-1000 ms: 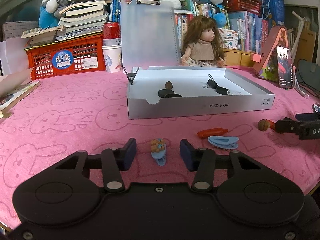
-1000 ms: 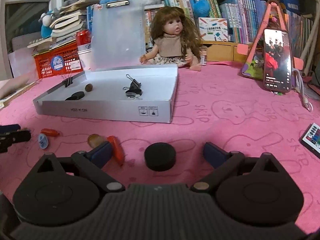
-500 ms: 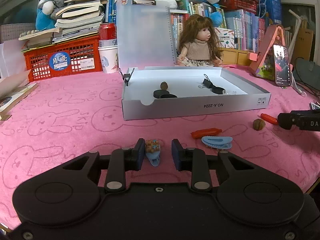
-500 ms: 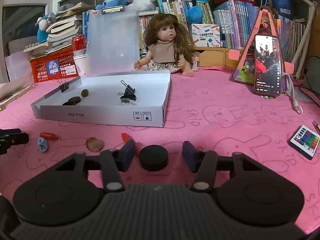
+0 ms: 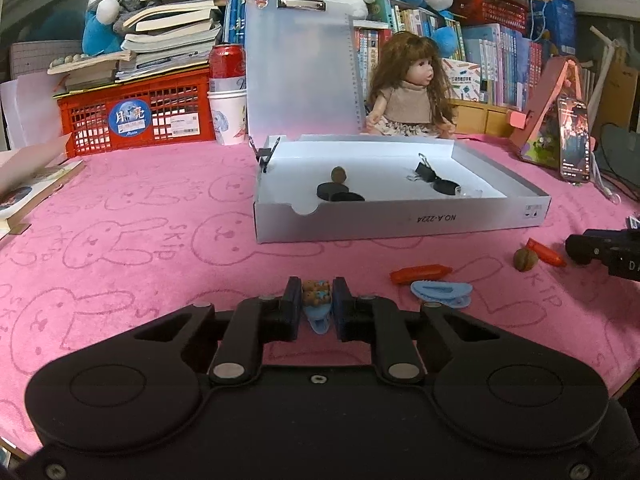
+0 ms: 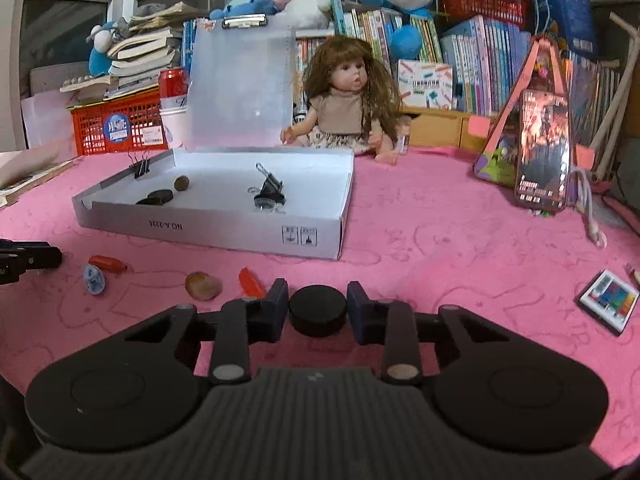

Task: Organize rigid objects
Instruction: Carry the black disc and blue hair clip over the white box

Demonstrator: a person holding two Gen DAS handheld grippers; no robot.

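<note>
Box (image 5: pixel 400 220), open on the pink cloth (image 5: pixel 140 248), is seen beyond both grippers. Black disc (image 6: pixel 318 310) is clamped by the right gripper (image 6: pixel 318 308), whose jaws, wide apart a second ago, have just been closing. Blue hair clip (image 5: pixel 317 308) is now pinched by the left gripper (image 5: pixel 317 306), closed from half-open.

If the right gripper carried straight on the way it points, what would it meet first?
Most likely the white box, at its front wall; only bare pink cloth seems to lie between, though depth is uncertain.
</note>
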